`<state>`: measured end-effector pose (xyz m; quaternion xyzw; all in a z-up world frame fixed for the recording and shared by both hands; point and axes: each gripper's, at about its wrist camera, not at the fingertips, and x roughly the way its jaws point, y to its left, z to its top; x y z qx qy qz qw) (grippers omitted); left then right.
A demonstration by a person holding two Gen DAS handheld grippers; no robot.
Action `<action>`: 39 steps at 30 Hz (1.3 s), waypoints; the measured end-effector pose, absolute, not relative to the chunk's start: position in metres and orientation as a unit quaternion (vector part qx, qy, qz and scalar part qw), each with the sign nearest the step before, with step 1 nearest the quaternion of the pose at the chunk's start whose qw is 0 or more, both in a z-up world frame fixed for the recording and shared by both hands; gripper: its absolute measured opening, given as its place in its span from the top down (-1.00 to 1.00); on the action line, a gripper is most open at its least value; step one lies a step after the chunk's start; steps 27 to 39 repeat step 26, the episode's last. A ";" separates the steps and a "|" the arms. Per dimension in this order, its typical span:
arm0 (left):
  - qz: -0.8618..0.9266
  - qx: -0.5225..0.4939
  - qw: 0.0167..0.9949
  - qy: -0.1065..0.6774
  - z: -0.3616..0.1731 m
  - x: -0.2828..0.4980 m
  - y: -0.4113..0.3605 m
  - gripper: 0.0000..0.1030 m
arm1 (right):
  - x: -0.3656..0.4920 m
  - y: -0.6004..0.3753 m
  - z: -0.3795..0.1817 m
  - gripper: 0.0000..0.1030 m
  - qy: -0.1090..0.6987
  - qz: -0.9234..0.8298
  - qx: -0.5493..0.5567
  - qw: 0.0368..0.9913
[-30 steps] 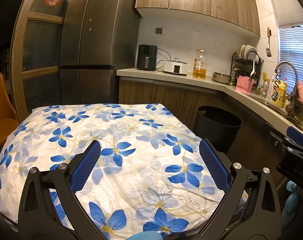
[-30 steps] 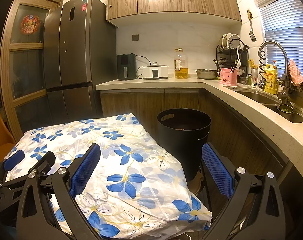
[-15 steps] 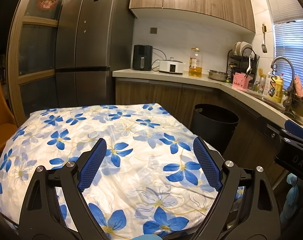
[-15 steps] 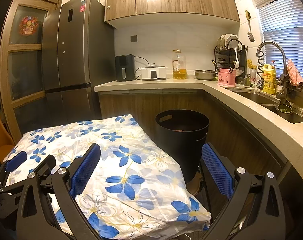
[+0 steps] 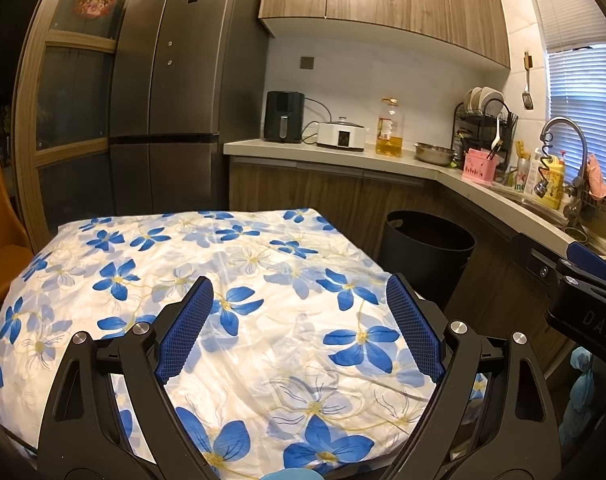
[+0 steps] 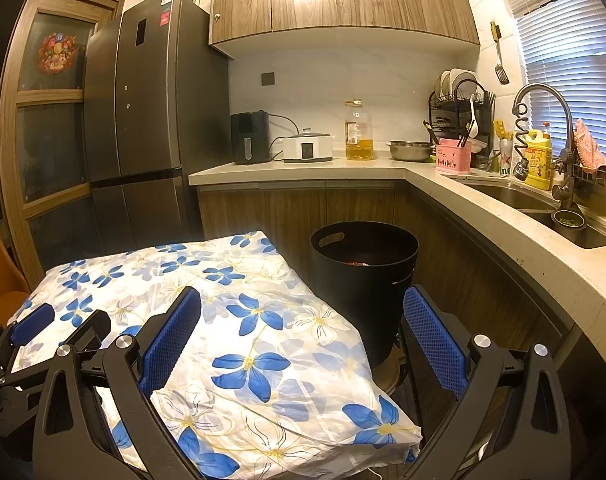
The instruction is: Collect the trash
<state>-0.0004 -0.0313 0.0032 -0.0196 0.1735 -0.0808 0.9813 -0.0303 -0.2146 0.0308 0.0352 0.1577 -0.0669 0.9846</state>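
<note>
The left tool (image 5: 299,320) stands wide open with nothing between its blue pads, held over the desk (image 5: 151,264) with its blue-flowered cloth. The right tool (image 6: 303,332) is likewise spread wide and empty, over the desk's corner nearest the black trash bin (image 6: 365,280). The bin sits on the floor just beside that corner, below the kitchen counter (image 6: 295,168); something reddish lies inside it. No loose trash shows on the cloth.
</note>
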 end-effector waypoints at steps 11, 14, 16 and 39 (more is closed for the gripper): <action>-0.085 -0.025 0.980 0.176 0.005 -0.001 -0.031 -0.73 | -0.030 -0.215 0.032 -0.89 0.157 -0.068 0.036 0.985; -0.086 -0.027 0.980 0.175 0.006 -0.002 -0.030 -0.82 | -0.030 -0.215 0.033 -0.89 0.157 -0.068 0.036 0.985; -0.086 -0.029 0.981 0.174 0.005 -0.001 -0.028 -0.85 | -0.030 -0.215 0.032 -0.89 0.156 -0.068 0.036 0.985; -0.084 -0.035 0.980 0.176 0.004 0.001 -0.022 -0.88 | -0.028 -0.213 0.037 -0.89 0.156 -0.072 0.042 0.984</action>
